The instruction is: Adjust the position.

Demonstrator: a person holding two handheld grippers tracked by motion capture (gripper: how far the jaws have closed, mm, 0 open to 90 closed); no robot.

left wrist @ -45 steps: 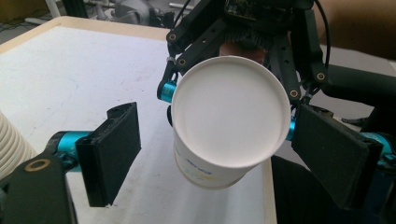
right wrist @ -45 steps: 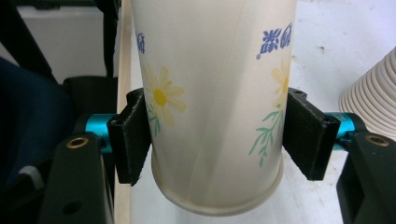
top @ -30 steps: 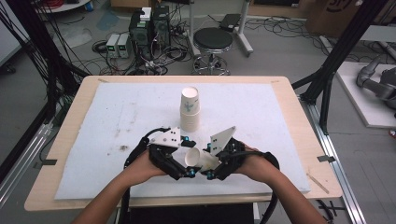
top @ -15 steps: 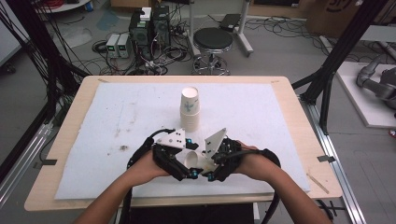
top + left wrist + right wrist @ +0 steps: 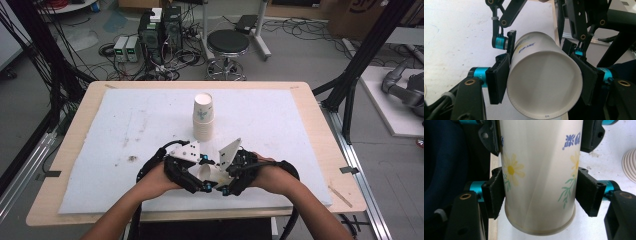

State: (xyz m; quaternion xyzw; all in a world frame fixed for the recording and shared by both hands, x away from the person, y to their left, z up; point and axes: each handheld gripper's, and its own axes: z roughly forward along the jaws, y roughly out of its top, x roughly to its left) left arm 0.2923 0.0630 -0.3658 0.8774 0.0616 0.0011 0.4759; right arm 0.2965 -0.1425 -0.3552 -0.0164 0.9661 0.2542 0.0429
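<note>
**Two grippers clamped on one paper cup**

Two grippers meet at the near edge of the table [image 5: 75,150], and I find both gripping the same paper cup [image 5: 210,174], which lies on its side between them above the white mat [image 5: 125,125].

Left gripper [image 5: 196,176]: its jaws have just been closing, and in the left gripper view the pads [image 5: 499,80] now press on the cup near its open rim, the mouth facing that camera.

Right gripper [image 5: 225,181]: in the right gripper view its pads [image 5: 495,195] press on the flower-printed wall of the cup near the base.

A stack of cups [image 5: 203,117] stands upright, mouths down, farther back near the middle of the mat, apart from both grippers.
</note>
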